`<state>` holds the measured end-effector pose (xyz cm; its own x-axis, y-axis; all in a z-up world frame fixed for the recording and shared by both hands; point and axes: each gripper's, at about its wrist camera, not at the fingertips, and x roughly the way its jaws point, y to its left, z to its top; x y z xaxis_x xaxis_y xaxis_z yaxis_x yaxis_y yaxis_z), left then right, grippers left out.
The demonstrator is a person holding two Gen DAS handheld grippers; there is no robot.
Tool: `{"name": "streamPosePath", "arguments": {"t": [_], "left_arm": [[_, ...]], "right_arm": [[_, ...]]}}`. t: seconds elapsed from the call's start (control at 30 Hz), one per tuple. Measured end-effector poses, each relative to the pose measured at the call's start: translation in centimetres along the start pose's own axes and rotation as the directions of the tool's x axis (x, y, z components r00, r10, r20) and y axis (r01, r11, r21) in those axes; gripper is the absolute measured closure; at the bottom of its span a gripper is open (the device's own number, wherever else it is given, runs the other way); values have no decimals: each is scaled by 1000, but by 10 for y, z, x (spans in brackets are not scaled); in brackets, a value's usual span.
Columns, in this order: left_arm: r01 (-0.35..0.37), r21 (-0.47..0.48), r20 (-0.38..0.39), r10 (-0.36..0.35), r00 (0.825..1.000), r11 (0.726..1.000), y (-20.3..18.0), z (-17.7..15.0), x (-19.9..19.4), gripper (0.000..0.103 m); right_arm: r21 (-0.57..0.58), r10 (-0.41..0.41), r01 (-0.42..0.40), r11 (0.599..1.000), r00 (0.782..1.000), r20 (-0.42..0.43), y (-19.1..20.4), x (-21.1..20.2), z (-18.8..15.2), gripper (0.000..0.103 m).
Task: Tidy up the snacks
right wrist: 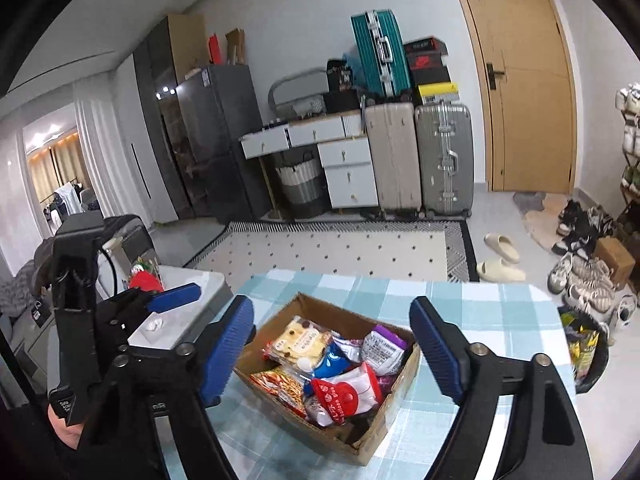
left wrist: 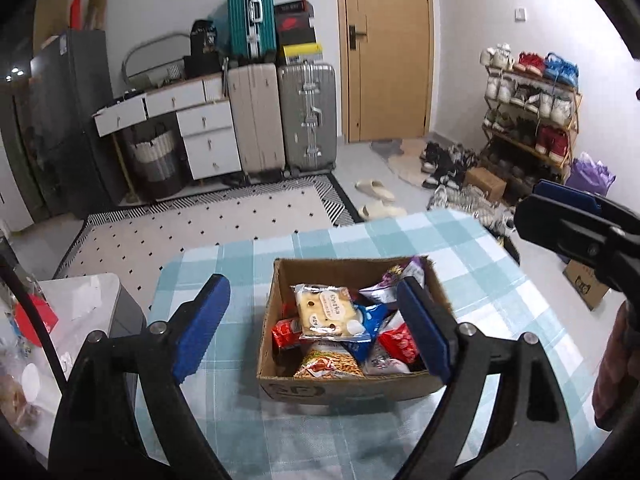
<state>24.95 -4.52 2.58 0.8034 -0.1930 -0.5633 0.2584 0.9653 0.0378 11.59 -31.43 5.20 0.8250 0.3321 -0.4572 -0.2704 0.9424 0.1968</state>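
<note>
Both tools, left point(left wrist: 316, 326) & right point(right wrist: 334, 350), spread wide, empty; snack box point(left wrist: 320, 390) just ahead, btwn fingers.

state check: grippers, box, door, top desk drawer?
left hand-held gripper: open, empty
right hand-held gripper: open, empty
cardboard box: open-topped, filled with snack packets
wooden door: closed
top-left desk drawer: pulled out

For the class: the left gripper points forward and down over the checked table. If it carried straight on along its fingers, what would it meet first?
Most likely the cardboard box of snacks: the left gripper, open and empty, frames it. It might touch the pale bread packet lying on top first, though depth is hard to judge.
</note>
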Motion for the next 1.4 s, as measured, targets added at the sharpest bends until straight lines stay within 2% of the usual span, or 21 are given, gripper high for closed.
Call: {"name": "streamPosePath", "arguments": {"t": [0.13, 0.23, 0.37, 0.53, 0.63, 0.73, 0.8, 0.87, 0.97, 1.13, 1.2, 1.3, 1.4], "left_arm": [[-15, 8, 62, 15, 998, 1000, -3, 2, -40, 15], [-57, 32, 136, 52, 989, 998, -8, 0, -76, 0], [-104, 48, 248, 89, 965, 993, -13, -14, -126, 1], [-145, 53, 291, 123, 949, 988, -16, -38, -169, 1], [-149, 46, 298, 129, 946, 988, -10, -52, -180, 1], [-164, 12, 292, 153, 944, 986, -1, -71, -184, 1], [-164, -10, 317, 159, 935, 986, 6, -86, -183, 1], [-196, -21, 326, 192, 926, 980, 11, -101, -179, 1], [-217, -24, 312, 213, 926, 976, 14, -123, -168, 1], [-235, -70, 275, 246, 929, 969, 18, -155, -129, 1], [-227, -112, 282, 250, 926, 967, 24, -171, -115, 1], [-218, -149, 261, 251, 932, 965, 33, -189, -94, 1], [-239, -171, 264, 278, 924, 956, 38, -204, -74, 1]], "right_arm": [[-22, 4, -3, 1000, 999, 54, 8, -31, 5, 13], [-46, -25, 30, 999, 995, 95, 15, -55, 5, 8], [-62, -14, 23, 998, 990, 141, 20, -86, -1, 8], [-117, 19, 5, 993, 979, 203, 26, -122, -18, 2], [-157, 35, 3, 988, 970, 241, 33, -141, -33, 1], [-184, 45, 3, 983, 965, 259, 36, -151, -47, 1], [-183, 17, 35, 982, 961, 275, 34, -156, -59, 1], [-179, 17, 37, 983, 957, 289, 29, -158, -74, 1], [-185, 4, 58, 981, 947, 320, 21, -154, -102, 0], [-160, 5, 45, 986, 955, 298, 6, -125, -147, 0], [-139, 1, 42, 989, 956, 295, -1, -114, -163, 1], [-112, -28, 64, 992, 953, 301, -13, -102, -188, 1], [-80, -57, 85, 993, 952, 301, -26, -96, -209, 1]]}}
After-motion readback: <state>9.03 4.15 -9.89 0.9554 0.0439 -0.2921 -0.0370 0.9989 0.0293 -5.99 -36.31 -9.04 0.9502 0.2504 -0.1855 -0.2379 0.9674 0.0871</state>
